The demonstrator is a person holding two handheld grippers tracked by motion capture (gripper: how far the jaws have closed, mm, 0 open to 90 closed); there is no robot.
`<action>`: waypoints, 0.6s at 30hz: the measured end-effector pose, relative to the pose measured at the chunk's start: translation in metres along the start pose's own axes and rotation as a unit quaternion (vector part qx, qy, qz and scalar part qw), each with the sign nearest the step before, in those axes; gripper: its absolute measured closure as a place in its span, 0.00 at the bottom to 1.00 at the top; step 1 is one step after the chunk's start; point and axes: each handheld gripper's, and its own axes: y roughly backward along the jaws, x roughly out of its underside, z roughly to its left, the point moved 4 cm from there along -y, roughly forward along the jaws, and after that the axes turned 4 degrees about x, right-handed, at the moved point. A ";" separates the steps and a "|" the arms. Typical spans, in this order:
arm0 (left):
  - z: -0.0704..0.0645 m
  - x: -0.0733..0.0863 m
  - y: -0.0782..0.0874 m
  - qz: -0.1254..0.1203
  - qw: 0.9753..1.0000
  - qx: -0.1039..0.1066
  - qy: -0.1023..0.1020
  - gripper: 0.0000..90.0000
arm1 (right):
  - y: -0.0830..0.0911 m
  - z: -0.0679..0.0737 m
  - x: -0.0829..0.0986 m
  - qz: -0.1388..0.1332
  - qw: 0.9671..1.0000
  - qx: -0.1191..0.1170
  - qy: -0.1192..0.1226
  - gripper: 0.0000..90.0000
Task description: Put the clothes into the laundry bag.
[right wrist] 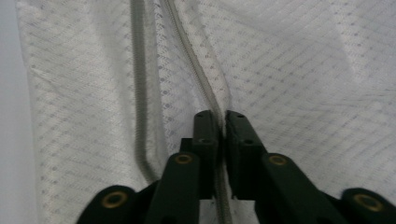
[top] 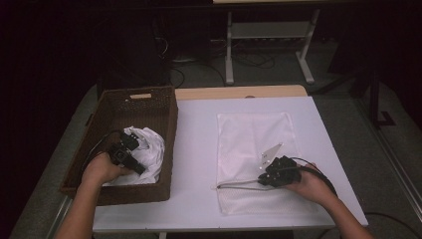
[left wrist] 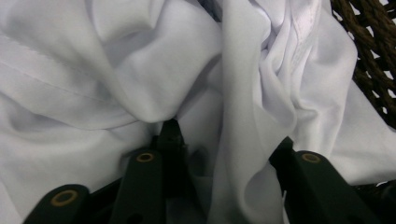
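While we have the right hand-held gripper clenched on one zipper edge of the mesh laundry bag, the job in hand looks like getting the white garment out of the basket and into that bag. The left hand-held gripper sits down in the cloth with its 2 jaws spread and a fold lying between them; nothing is pinched yet as far as we can judge.

To do this step well, we should close the left jaws on a thick gathered fold rather than a single thin layer, so the cloth does not slip when lifted. We should lift straight up until the garment is free of the basket wall, then carry it across toward the bag's opening. Meanwhile the right side should raise its zipper edge away from the other zipper edge, since the mouth looks only a little open.

The garment is a crumpled heap in the near half of the basket, which stands at the left edge of the tabletop; bunched like this, it has no clear long axis or heading. The bag lies flat on the right half of the tabletop, its long axis running from the near edge to the far edge, with the open zipper across its near end.
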 end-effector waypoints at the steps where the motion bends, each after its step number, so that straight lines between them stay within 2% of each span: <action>1: 0.000 0.000 0.000 0.000 1.000 0.001 0.002 0.70 | 0.000 -0.001 0.000 0.000 1.000 -0.002 -0.001 0.94; 4: 0.000 0.000 0.001 -0.001 1.000 0.006 0.011 0.73 | 0.001 -0.006 0.001 -0.006 1.000 -0.012 -0.021 0.96; 6: 0.001 0.000 0.002 -0.004 1.000 0.012 0.019 0.75 | 0.004 -0.009 0.000 -0.016 0.999 -0.012 -0.025 0.96; 12: 0.006 0.001 0.006 -0.032 0.998 0.032 0.043 0.79 | 0.012 -0.016 -0.003 -0.034 0.999 -0.011 -0.042 0.96; 18: 0.016 0.000 0.017 -0.072 0.993 0.053 0.073 0.80 | 0.017 -0.026 -0.009 -0.044 0.998 -0.010 -0.053 0.96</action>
